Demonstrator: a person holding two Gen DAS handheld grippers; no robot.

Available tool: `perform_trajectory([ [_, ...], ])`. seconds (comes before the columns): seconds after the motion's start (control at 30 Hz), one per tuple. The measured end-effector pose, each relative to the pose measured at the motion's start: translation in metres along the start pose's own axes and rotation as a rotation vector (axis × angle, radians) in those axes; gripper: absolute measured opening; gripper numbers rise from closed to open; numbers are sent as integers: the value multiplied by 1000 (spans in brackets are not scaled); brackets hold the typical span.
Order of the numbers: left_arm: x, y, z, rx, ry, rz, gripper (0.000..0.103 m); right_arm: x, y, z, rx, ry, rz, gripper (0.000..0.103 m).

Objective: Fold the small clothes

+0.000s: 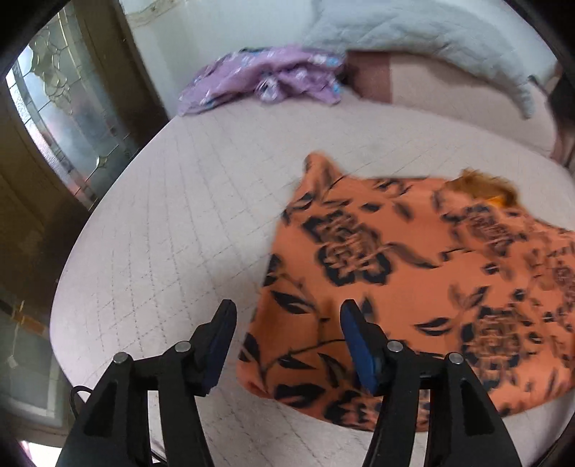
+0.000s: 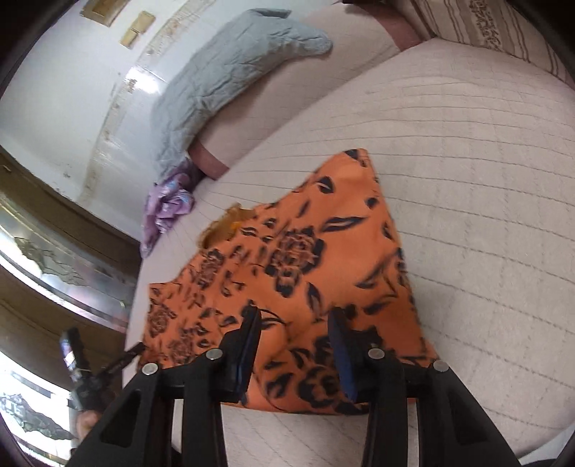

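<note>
An orange garment with a black flower print (image 1: 424,283) lies flat on the quilted bed; it also shows in the right wrist view (image 2: 287,273). My left gripper (image 1: 287,314) is open and empty, hovering over the garment's near left edge. My right gripper (image 2: 294,319) is open and empty above the garment's near edge. The left gripper also shows at the lower left of the right wrist view (image 2: 77,354).
A crumpled purple garment (image 1: 266,77) lies at the far side of the bed (image 1: 172,222), next to a grey quilted blanket (image 1: 424,32) and pink pillows (image 1: 449,93). A glass-panelled door (image 1: 68,111) stands left of the bed. A striped pillow (image 2: 503,28) lies far right.
</note>
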State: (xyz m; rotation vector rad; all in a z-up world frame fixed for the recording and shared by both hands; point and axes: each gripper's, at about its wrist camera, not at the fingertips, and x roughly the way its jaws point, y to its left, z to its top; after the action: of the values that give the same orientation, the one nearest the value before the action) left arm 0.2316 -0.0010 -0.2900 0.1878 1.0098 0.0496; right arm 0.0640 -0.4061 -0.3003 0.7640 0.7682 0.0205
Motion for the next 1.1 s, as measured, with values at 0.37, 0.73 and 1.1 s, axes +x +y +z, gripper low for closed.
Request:
perform_trajectory([
  [0.37,15,35,-8,-100,50,-43,81,48,10,-7,-35,144,-19,43],
  [0.73,-10,90,-43,-351,73,-99,76,31,36,-11,-85,96,108,43],
  [1.1,-13,90,-23,-317,32,-377,62,41,35,-16,-65,119,93,43],
])
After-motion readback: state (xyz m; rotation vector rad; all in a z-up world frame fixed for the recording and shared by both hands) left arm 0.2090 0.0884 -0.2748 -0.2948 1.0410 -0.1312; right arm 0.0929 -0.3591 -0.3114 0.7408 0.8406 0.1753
